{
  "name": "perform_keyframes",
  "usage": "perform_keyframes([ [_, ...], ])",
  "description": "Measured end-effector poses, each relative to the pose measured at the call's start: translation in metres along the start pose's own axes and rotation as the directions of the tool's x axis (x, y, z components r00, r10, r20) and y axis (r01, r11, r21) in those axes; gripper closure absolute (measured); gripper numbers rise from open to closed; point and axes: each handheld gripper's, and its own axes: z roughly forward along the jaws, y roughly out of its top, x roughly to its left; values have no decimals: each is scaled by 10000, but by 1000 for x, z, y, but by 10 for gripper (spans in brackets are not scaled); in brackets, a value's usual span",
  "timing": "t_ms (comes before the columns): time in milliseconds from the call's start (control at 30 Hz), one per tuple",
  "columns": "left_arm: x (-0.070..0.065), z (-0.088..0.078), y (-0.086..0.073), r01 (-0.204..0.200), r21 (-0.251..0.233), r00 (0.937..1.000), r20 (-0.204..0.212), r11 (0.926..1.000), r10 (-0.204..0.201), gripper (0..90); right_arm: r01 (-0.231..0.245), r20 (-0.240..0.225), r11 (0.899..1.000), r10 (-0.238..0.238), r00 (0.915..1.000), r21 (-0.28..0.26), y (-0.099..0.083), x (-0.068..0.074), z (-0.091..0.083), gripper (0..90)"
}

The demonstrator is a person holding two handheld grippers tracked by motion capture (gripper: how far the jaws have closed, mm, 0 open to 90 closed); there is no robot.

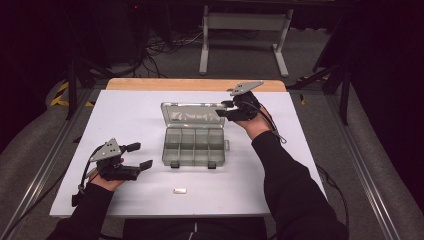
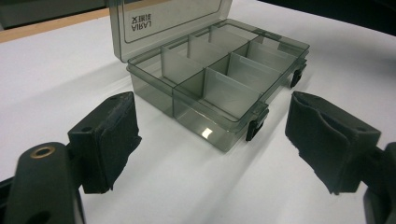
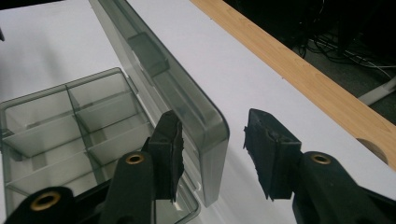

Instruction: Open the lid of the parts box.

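1. Black jaws of the left gripper (image 1: 136, 155) are standing spread wide with nothing between them, resting low on the white table (image 1: 75, 200) just left of the box (image 1: 193, 146); judging by its aim, it is waiting clear of the front latches (image 2: 256, 126).
2. Smoky clear plastic, the box is sitting mid-table with its compartments empty and its lid (image 1: 192, 113) standing raised at the back.
3. At the lid's right corner the right gripper (image 1: 223, 109) is straddling the edge, one pad (image 3: 169, 144) just beside the inner face, the other pad (image 3: 266, 156) apart from it, so it is parted and not yet pinching; it is probably steadying or about to swing the lid.
4. Near the front edge a small white piece (image 1: 179, 190) is lying alone, well apart from both grippers.
5. Nothing is blocking the lid's path; the wooden strip (image 1: 195, 84) is lying behind it.
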Motion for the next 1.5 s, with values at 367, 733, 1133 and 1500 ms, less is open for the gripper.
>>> perform_keyframes([
  [367, 1, 1, 0, -88, -30, 10000, 5, 10000, 88, 164, -246, 200, 9997, 247, 9995, -37, 2, -12, 9, 609],
  [733, 3, 0, 0, -82, -99, 10000, 39, 9999, 82, 161, -420, 251, 9991, 421, 9988, -19, 3, -19, 22, 615],
  [1133, 3, 0, -1, -99, -117, 9999, 64, 9999, 100, 159, -921, 194, 9957, 919, 9956, 83, -3, -27, 34, 544],
  [1500, 3, -1, -1, -150, -96, 9998, 86, 9998, 151, 158, -1628, 121, 9864, 1625, 9866, 247, -11, -31, 47, 461],
])
